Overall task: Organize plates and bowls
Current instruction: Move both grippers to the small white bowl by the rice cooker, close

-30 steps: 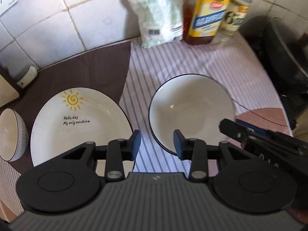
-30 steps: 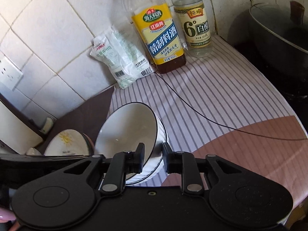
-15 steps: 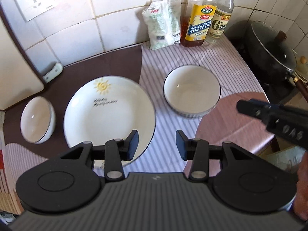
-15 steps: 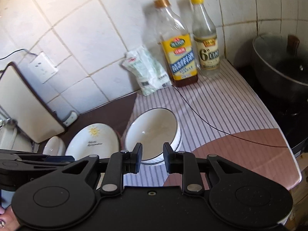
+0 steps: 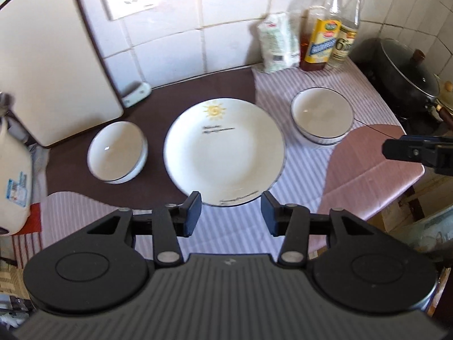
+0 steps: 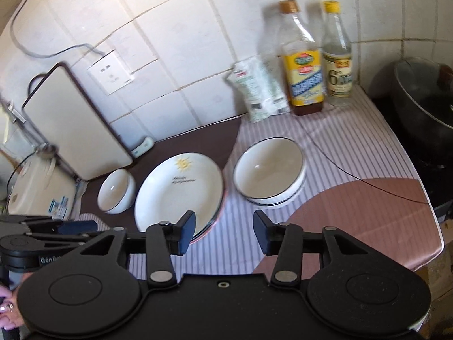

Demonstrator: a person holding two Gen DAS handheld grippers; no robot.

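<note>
A white plate with a sun drawing (image 5: 223, 150) (image 6: 181, 189) tops a small stack of plates at the counter's middle. A small white bowl (image 5: 117, 151) (image 6: 116, 191) sits to its left. To the right stand stacked black-rimmed bowls (image 5: 322, 119) (image 6: 270, 170). My left gripper (image 5: 230, 215) hovers above the plate's near edge, its jaws opening with nothing between them. My right gripper (image 6: 223, 233) hangs above the striped cloth near the plates; its jaws are opening too, and nothing is in them. The right gripper also shows at the right edge of the left wrist view (image 5: 419, 148).
At the tiled back wall stand two bottles (image 6: 304, 59) (image 6: 337, 56) and a white packet (image 6: 259, 90). A cutting board (image 5: 48, 65) and a rice cooker (image 6: 36, 187) are on the left. A lidded dark pot (image 5: 407, 76) sits right. A thin cable (image 6: 354, 175) crosses the cloth.
Both grippers have risen and drawn back from the black-rimmed bowls, so more of the counter shows. The right gripper's jaws, earlier close together at the bowl's rim, now stand apart.
</note>
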